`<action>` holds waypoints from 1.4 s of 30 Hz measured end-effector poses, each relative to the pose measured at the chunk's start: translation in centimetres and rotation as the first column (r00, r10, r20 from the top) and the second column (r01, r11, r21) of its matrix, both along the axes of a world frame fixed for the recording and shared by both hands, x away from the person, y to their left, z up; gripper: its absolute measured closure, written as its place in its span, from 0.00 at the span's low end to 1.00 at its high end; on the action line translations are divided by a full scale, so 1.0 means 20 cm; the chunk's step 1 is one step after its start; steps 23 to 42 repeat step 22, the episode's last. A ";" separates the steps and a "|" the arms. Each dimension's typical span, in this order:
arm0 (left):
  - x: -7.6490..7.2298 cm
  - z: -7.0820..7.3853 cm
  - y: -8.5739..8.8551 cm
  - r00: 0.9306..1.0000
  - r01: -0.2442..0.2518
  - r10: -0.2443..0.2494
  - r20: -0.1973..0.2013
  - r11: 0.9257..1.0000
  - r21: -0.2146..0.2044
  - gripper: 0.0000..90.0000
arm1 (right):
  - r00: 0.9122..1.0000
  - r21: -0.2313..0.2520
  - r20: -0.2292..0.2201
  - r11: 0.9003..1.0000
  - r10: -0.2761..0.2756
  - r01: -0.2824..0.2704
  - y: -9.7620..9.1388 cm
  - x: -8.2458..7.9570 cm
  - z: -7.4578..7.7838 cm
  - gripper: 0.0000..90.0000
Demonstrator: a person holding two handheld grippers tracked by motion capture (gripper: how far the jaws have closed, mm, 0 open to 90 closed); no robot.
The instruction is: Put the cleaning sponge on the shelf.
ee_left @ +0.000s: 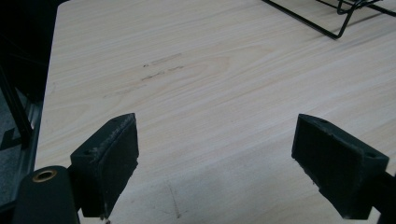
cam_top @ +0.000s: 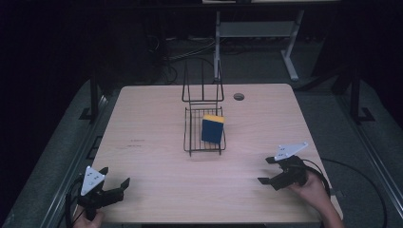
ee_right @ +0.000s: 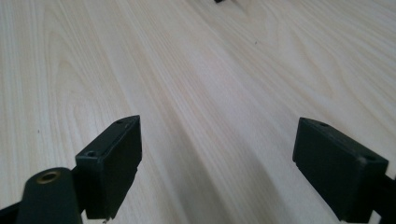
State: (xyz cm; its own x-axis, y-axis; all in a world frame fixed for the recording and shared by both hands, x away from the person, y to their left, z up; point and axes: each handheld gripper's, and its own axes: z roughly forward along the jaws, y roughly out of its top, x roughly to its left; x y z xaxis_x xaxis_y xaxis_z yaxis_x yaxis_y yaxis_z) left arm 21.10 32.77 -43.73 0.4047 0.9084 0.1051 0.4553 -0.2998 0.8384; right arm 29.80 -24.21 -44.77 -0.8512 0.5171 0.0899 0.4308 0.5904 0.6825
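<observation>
Both grippers sit low at my edge of the table [cam_top: 157, 118], and I place everything against the black wire rack [cam_top: 204, 130] standing near the middle of the tabletop.

Left of the rack and well toward me, my left gripper [cam_top: 116, 178] hangs over the near left corner. Its grey three-cornered plate [cam_top: 91, 179] faces up, its jaws point away from me and toward the rack, and they stand wide apart with nothing between them. My left hand [cam_top: 88, 219] wraps the handle from below, right at the table's edge, and the cable loops off beside it. In the left gripper view the two black pads [ee_left: 108, 163] frame bare pale wood with a few faint scuff marks [ee_left: 161, 67], and a corner of the rack's base wire [ee_left: 322, 21] shows at the top right.

Inside the rack, a blue block with a yellow top [cam_top: 212, 128] leans tilted against the right-hand wires of the lower basket. Behind the rack, a little to its right, there is a small round hole [cam_top: 239, 97] in the tabletop.

Right of the rack and nearer to me, my right gripper [cam_top: 266, 169] rests close to the right edge, jaws turned leftward across the table and spread wide, empty. My right hand [cam_top: 313, 185] grips it from behind, forearm coming in from the bottom right corner. In the right gripper view its pads [ee_right: 112, 168] stand far apart over plain wood grain.
</observation>
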 end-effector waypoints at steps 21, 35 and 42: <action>0.00 0.00 -0.01 1.000 -0.012 0.012 0.012 1.000 -0.004 0.16 | 0.995 0.067 0.078 0.996 -0.060 0.055 -0.06 -0.21 -0.04 0.17; 0.00 0.00 -0.01 1.000 -0.007 0.007 0.013 1.000 0.004 0.16 | 0.994 0.071 0.086 0.995 -0.071 0.065 -0.07 -0.22 -0.04 0.17; 0.00 0.00 -0.01 1.000 -0.007 0.007 0.013 1.000 0.004 0.16 | 0.994 0.071 0.086 0.995 -0.071 0.065 -0.07 -0.22 -0.04 0.17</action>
